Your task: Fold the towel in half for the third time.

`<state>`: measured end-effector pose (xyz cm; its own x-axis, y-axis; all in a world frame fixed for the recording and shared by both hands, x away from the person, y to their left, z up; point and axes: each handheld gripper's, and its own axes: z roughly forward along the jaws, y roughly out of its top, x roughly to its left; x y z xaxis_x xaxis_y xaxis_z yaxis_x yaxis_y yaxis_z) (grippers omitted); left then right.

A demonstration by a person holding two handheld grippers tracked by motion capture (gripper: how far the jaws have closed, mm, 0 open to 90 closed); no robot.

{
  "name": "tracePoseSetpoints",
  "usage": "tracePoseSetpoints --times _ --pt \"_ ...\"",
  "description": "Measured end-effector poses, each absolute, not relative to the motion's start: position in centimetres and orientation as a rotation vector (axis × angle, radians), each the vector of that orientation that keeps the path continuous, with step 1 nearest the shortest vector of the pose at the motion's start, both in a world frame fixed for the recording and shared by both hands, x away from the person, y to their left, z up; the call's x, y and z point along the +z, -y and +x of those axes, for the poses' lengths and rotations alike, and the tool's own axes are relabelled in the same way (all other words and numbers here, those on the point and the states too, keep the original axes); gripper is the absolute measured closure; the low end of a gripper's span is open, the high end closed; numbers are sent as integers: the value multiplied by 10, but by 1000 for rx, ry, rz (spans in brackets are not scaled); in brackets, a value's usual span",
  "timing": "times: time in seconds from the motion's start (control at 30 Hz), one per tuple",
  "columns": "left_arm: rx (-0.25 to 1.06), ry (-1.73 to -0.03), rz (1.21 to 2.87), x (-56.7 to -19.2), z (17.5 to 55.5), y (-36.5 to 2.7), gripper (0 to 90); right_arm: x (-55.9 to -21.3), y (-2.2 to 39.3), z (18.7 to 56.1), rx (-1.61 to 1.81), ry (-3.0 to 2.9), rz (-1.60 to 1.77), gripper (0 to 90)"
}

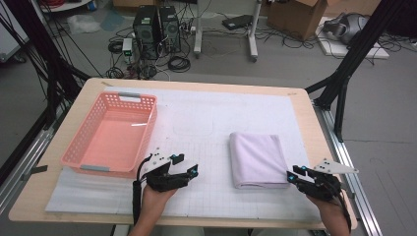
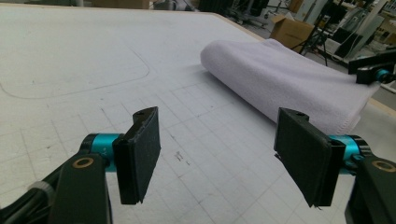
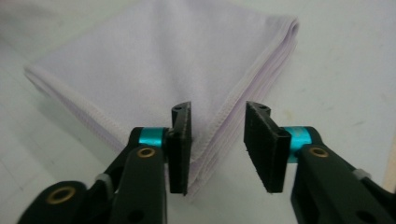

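A folded lavender towel [image 1: 258, 157] lies on the white gridded mat, right of centre. My right gripper [image 1: 292, 173] sits at the towel's near right corner. In the right gripper view its jaws [image 3: 219, 109] stand open, a modest gap apart, with the towel's [image 3: 154, 60] layered corner just beyond and below them. My left gripper [image 1: 186, 163] rests low over the mat, to the left of the towel. It [image 2: 218, 116] is wide open with nothing between the pads, and the towel [image 2: 280, 74] lies ahead to its right. The right gripper [image 2: 373, 70] shows past the towel's far end.
A pink plastic basket [image 1: 74, 147] stands at the left of the table, with nothing in it. The white mat [image 1: 221, 123] covers most of the wooden tabletop [image 1: 314, 128]. Computers, cables and boxes sit on the floor beyond the far edge.
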<state>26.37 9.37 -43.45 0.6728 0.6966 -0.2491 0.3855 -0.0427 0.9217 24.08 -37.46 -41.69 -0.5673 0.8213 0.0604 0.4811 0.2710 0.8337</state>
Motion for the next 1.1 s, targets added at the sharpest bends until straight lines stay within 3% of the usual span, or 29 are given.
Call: tracePoseSetpoints --times 0.1,0.33,1.1 --pt "325 -866 1637 -433 263 -96 309 -415 380 238 1247 -2107 1178 445" --pt "399 -796 1626 -433 262 -97 249 -418 391 240 1211 -2051 1224 332" --pt "361 -841 1639 -435 261 -94 205 -418 389 240 1220 -2058 1207 245"
